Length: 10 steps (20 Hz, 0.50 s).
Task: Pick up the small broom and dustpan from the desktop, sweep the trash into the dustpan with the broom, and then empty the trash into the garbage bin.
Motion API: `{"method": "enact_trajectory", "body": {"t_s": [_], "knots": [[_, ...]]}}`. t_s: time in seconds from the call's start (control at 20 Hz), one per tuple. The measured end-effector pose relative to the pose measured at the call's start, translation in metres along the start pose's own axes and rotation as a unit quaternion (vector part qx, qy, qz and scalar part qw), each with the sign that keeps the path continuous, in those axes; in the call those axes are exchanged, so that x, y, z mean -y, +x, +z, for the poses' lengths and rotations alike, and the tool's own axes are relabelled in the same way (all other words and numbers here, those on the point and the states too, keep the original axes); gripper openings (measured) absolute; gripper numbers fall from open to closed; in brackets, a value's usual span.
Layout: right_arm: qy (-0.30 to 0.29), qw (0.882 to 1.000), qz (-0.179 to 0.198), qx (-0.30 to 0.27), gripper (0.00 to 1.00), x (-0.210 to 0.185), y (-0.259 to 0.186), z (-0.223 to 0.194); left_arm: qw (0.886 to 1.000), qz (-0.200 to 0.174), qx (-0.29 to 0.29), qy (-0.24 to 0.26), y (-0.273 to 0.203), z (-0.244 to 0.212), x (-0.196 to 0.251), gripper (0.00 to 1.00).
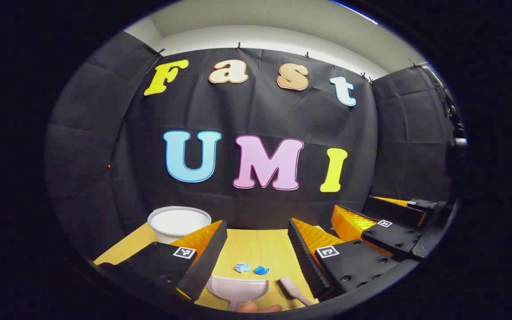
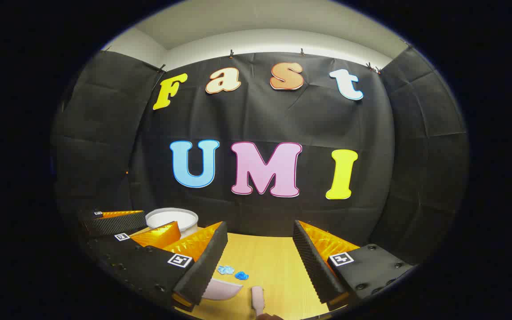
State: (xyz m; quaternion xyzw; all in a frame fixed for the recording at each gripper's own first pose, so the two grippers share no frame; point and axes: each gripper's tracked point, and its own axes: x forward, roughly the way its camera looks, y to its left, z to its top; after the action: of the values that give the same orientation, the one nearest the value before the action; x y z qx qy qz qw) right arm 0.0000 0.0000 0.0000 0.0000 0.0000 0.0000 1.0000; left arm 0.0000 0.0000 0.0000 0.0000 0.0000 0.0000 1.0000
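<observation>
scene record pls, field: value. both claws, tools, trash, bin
left claw: open, above the desktop, holding nothing
right claw: open, above the desktop, holding nothing
dustpan: pink, flat on the wooden desktop, ungrasped
small broom: pink, beside the dustpan, ungrasped
trash: two crumpled blue scraps just beyond the dustpan
garbage bin: white, round, at the back left by the booth wall
task stage: nothing picked up yet

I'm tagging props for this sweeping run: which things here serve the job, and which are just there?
For the job:
pale pink plastic dustpan
pale pink small broom
crumpled blue paper scraps
round white garbage bin

Just there:
light wooden desktop
</observation>
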Motion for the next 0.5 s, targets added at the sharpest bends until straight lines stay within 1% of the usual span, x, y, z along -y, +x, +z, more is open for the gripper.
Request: {"method": "enact_trajectory", "body": {"t_s": [0.5], "knots": [[-0.005,1.000,0.008,0.004,0.89,-0.0008,-0.0101,0.0028,1.000,-0.006,0.009,0.002,-0.0100,0.0035,0.0059,0.81]]}}
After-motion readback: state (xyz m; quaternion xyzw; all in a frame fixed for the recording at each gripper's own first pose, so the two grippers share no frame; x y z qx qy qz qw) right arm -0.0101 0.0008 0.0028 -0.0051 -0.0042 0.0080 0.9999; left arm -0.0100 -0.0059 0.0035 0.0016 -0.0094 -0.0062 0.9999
